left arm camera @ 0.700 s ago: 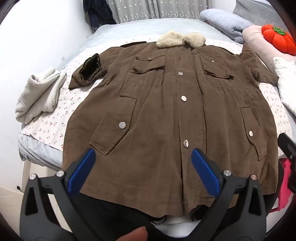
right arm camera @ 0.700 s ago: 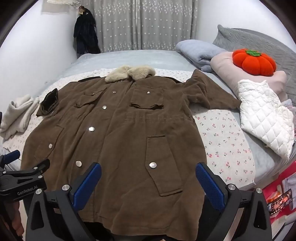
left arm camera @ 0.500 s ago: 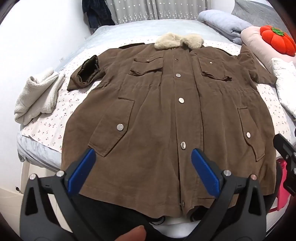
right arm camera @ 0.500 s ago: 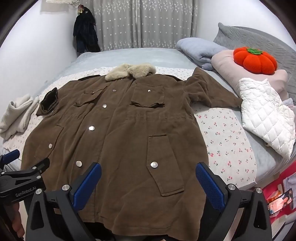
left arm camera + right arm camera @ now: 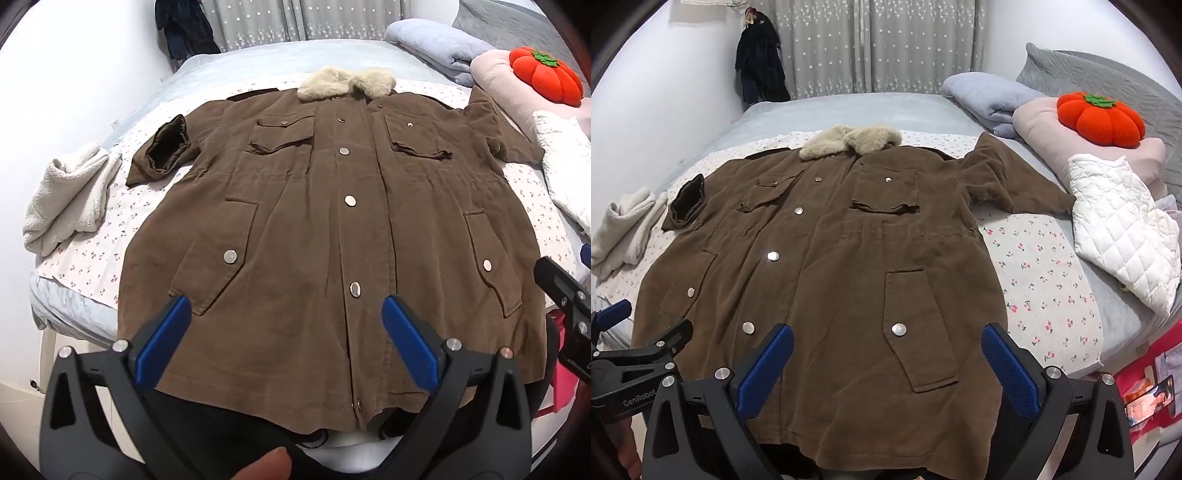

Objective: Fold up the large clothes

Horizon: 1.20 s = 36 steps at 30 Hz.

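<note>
A large brown coat with a pale fur collar lies front-up and buttoned on the bed, hem toward me and hanging a little over the near edge. Its left sleeve is rolled back, showing dark lining; the right sleeve stretches out sideways. My left gripper hovers open above the hem's left half. My right gripper hovers open above the hem's right half, over the lower pocket. Nothing is between either pair of blue pads.
A floral sheet covers the bed under the coat. A white fleece garment lies at the left edge, a white quilted piece at the right. Pillows, a folded blue blanket and an orange pumpkin cushion sit at the head.
Both grippers have drawn slightly back and up from the coat, so it sits a little farther up in each view. The jaws stay wide and the coat has not moved.
</note>
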Each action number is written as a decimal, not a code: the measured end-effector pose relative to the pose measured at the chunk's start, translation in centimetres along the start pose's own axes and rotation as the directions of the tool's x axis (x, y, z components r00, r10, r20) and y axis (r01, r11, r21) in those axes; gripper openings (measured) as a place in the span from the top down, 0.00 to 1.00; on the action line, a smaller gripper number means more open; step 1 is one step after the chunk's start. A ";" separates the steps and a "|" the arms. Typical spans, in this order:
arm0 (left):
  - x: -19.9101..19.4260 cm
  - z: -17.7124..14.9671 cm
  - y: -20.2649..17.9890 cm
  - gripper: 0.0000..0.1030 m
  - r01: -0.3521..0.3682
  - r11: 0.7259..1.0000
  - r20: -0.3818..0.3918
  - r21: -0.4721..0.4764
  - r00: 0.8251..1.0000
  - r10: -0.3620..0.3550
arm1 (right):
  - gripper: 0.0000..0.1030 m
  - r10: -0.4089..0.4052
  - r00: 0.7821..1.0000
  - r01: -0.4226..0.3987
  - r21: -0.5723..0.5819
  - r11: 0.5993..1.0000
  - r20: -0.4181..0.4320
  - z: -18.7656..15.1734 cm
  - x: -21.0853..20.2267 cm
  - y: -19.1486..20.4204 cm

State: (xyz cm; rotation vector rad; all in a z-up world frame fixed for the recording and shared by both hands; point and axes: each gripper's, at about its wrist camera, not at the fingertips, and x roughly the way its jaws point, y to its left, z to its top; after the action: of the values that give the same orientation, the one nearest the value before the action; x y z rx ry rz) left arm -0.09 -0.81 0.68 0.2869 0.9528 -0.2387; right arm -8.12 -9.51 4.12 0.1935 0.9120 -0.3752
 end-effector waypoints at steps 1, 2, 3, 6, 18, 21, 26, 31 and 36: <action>0.1 0.0 0.0 0.00 0.003 1.000 -0.003 -0.001 1.000 -0.003 | 0.00 -0.001 1.000 0.001 0.001 1.000 0.001 0.0 0.0 0.1; 0.1 0.0 0.0 0.00 0.006 1.000 -0.005 -0.002 1.000 -0.006 | 0.00 -0.001 1.000 0.001 0.003 1.000 0.002 -0.1 0.0 0.1; 0.1 -0.1 0.0 0.00 0.007 1.000 -0.006 -0.002 1.000 -0.007 | 0.00 -0.002 1.000 0.002 0.002 1.000 0.001 -0.1 0.0 0.1; 0.2 -0.2 0.0 0.00 0.006 1.000 -0.006 -0.002 1.000 -0.006 | 0.00 -0.005 1.000 0.005 0.004 1.000 -0.005 0.0 0.0 0.1; 0.3 -0.7 0.1 0.00 0.013 1.000 -0.018 -0.011 1.000 -0.013 | 0.00 -0.007 1.000 0.007 0.012 1.000 -0.014 -0.1 0.3 -0.1; 0.5 -0.6 0.3 0.00 0.015 1.000 -0.026 -0.018 1.000 -0.016 | 0.00 -0.008 1.000 0.008 0.011 1.000 -0.017 -0.1 0.4 0.0; 0.6 -0.7 0.5 0.00 0.016 1.000 -0.032 -0.022 0.999 -0.017 | 0.00 -0.011 1.000 0.011 0.019 1.000 -0.024 -0.1 0.6 0.0; 0.7 -0.7 0.8 0.00 0.016 0.999 -0.034 -0.029 0.999 -0.017 | 0.00 -0.012 1.000 0.012 0.019 1.000 -0.029 0.0 0.7 0.1; 0.7 -0.6 0.9 0.00 0.017 0.999 -0.037 -0.030 0.999 -0.019 | 0.00 -0.015 0.999 0.015 0.016 1.000 -0.031 0.0 0.9 0.2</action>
State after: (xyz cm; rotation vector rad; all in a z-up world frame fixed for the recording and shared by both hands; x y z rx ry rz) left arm 0.10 0.21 -0.14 0.2560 0.9952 -0.2361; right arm -7.57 -9.49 3.41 0.2082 0.9413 -0.3950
